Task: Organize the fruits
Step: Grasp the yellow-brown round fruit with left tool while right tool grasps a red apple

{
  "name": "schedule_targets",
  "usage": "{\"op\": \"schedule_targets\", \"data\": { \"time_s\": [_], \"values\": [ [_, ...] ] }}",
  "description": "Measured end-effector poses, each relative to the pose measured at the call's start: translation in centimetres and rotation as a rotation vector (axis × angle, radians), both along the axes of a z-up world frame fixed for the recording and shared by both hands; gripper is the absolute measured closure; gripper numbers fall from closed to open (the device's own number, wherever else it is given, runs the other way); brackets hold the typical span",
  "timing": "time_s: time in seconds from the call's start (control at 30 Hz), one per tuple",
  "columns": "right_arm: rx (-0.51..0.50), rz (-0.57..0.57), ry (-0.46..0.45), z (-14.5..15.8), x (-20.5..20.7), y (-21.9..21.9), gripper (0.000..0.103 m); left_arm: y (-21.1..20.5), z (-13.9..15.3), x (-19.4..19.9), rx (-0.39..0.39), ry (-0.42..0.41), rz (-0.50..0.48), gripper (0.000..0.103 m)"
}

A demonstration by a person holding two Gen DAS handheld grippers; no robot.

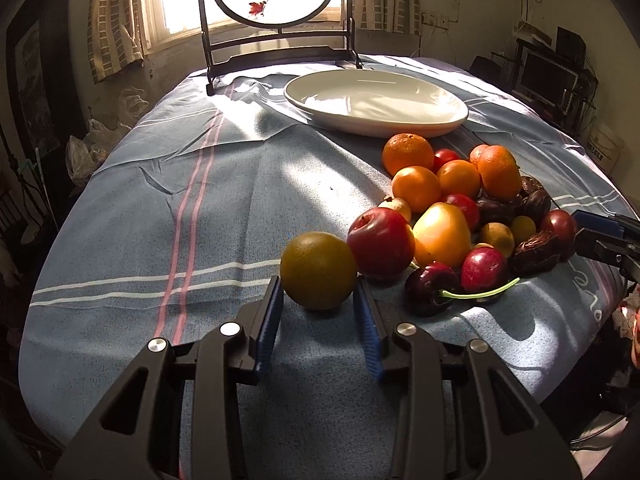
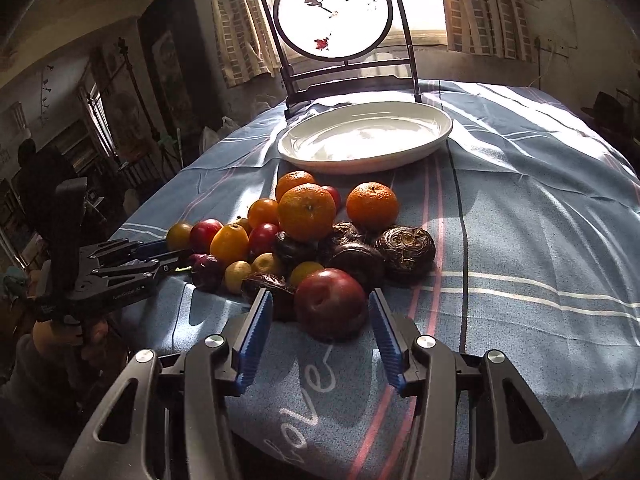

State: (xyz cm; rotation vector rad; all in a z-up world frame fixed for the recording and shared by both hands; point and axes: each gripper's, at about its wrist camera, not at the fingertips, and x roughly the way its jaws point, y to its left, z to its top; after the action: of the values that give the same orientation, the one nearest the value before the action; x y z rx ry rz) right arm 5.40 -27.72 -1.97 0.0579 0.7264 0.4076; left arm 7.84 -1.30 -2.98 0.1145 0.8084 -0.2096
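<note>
The left gripper point(image 1: 318, 300) stands open, its ribbed blue pads flanking the near half of a round olive-green citrus fruit point(image 1: 318, 270); the pads look just beside the skin on both sides, though whether they touch it cannot be told, and the fruit sits on the cloth, not lifted. That fruit lies dead ahead of the left claw, at the near-left edge of the pile of mixed fruit point(image 1: 460, 216), touching or nearly touching a glossy red apple-like fruit point(image 1: 380, 242) on its right. The right gripper point(image 2: 320, 312) is likewise open and holds nothing, with a dark red round plum point(image 2: 331, 304) straight ahead between its fingertips, clear gaps showing on both sides. Beyond the pile, farther along both claws' lines, lies the empty shallow white oval ceramic dish point(image 1: 456, 114) on the blue striped tablecloth point(image 1: 140, 220), before a dark-framed round table screen point(image 1: 276, 36). Judging by this, each hand is nearest its own fruit; the left seems closer to a grasp, needing only to close, then carry forward and rightward over the heap to the dish.
</note>
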Motion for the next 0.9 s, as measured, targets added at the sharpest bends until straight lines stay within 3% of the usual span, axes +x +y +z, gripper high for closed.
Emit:
{"op": "schedule_targets", "data": {
  "time_s": [0.2, 0.27, 0.4, 0.77, 0.9],
  "values": [
    [-0.041, 0.007, 0.014, -0.7, 0.8, 0.8, 0.053, 0.2, 0.6, -0.6, -0.010, -0.016, 0.000, 0.068],
    [-0.018, -0.002, 0.025, -0.7, 0.9, 0.3, 0.064, 0.2, 0.7, -0.7, -0.012, -0.020, -0.003, 0.068],
    [0.054, 0.001, 0.065, -0.9, 1.3, -1.1, 0.064, 0.0, 0.3, -0.4, 0.005, -0.015, -0.002, 0.068],
    [-0.070, -0.006, 0.035, -1.2, 1.1, 0.5, 0.063, -0.7, -0.5, 1.7, 0.034, 0.000, 0.014, 0.067],
    [-0.012, -0.015, 0.037, -1.0, 0.7, -0.4, 0.064, -0.2, -0.3, 1.2, 0.004, -0.007, 0.029, 0.068]
  ]
}}
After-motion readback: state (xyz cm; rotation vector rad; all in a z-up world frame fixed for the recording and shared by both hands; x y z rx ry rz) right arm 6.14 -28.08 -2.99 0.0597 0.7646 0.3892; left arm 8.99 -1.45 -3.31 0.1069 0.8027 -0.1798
